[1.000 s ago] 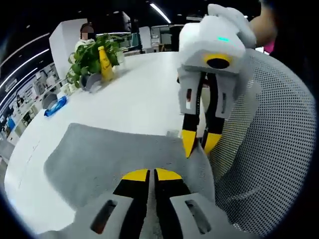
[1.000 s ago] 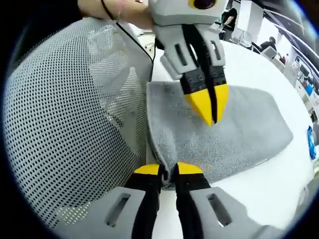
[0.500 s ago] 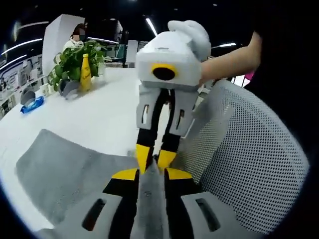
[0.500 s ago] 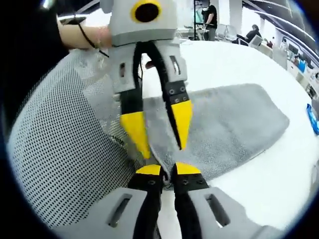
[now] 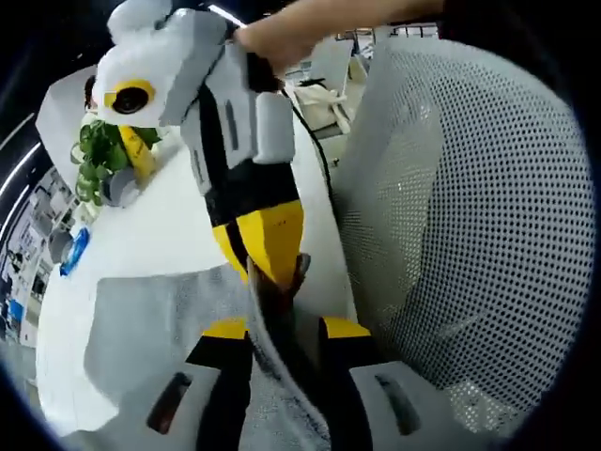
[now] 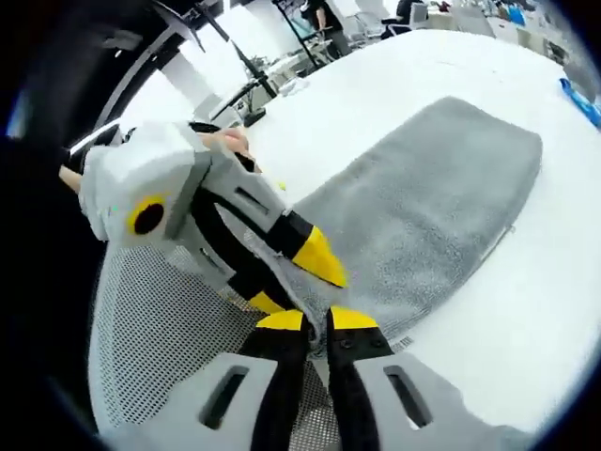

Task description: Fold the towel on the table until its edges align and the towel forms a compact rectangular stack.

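Note:
A grey towel (image 5: 141,319) (image 6: 441,197) lies flat on the white table (image 5: 178,216) (image 6: 526,310), with its near edge lifted beside a mesh chair back. My right gripper (image 6: 316,321) is shut on that lifted edge. It enters the left gripper view (image 5: 272,258) from above, with its yellow tips together on the cloth. My left gripper (image 5: 285,329) (image 6: 293,280) stands open, its jaws spread, and the raised towel edge stands between them. The two grippers nearly touch tip to tip.
A white mesh chair back (image 5: 470,188) (image 6: 160,319) stands tight against the table edge by both grippers. At the far end stand a potted plant (image 5: 103,155), a yellow bottle (image 5: 141,155) and a blue pack (image 5: 73,254) (image 6: 582,94). A hand (image 5: 282,33) holds the right gripper.
My left gripper's jaws have spread apart from being shut on the towel edge. The right gripper has stayed shut on the edge and come close against the left one. Both views have rolled.

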Tool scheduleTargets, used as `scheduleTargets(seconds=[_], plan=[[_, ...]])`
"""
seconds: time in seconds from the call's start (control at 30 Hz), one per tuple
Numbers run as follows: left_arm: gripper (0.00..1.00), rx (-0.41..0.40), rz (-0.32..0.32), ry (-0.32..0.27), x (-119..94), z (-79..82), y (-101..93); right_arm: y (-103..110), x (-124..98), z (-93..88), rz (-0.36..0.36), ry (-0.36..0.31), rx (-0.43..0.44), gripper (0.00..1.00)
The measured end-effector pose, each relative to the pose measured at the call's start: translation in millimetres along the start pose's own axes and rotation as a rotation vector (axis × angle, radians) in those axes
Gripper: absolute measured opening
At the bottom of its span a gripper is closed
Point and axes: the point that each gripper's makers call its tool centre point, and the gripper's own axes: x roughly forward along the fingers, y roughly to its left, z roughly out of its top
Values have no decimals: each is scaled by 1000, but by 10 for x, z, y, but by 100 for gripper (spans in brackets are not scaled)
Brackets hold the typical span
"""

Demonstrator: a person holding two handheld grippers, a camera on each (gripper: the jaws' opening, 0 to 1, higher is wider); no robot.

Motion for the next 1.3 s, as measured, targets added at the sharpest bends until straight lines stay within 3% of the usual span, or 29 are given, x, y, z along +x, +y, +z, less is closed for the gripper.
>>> scheduleTargets(seconds=[0.07, 0.1, 0.2, 0.23, 0.3, 0.37, 0.5, 0.57, 0.67, 0.83, 1.03, 1.07, 1.13, 1.17, 1.3], plan=[[20, 15, 54, 21, 12, -21, 92, -7, -14, 10, 2, -17, -2, 5], [16, -1, 43, 8, 17, 0, 96, 6, -18, 10, 7, -21, -11, 5], [10, -238, 33, -34, -21, 1, 166, 2, -63, 104, -33, -98, -206, 9], [9, -306, 28, -50, -29, 0, 180, 30, -85, 125, -39, -122, -229, 10], [9, -379, 31, -78, -59, -25, 255, 44, -169, 235, -85, -211, -327, 13], [8, -502, 18, -108, -79, -45, 286, 34, -255, 289, -147, -264, -448, 13], [8, -693, -23, -170, -119, -57, 324, 58, -375, 294, -260, -282, -598, 28], [8, -723, -28, -175, -116, -78, 332, 39, -377, 261, -311, -236, -677, 31], [8, -777, -39, -181, -117, -79, 323, 72, -306, 220, -311, -184, -747, 34], [8, -779, -43, -192, -131, -67, 321, -91, -200, 236, -378, -74, -864, 32], [8, -721, -30, -185, -143, -39, 314, -41, -130, 423, -336, -72, -919, 16], [8, -680, -14, -178, -144, -50, 334, -37, -120, 430, -326, -63, -927, 10], [9, -612, 14, -162, -151, -71, 356, -54, -121, 439, -322, -60, -905, 7], [12, -525, 56, -148, -163, -80, 393, -33, -124, 418, -298, -69, -854, 7], [19, -268, 136, -72, -221, -71, 397, -67, -187, 478, -326, -127, -759, 6]])
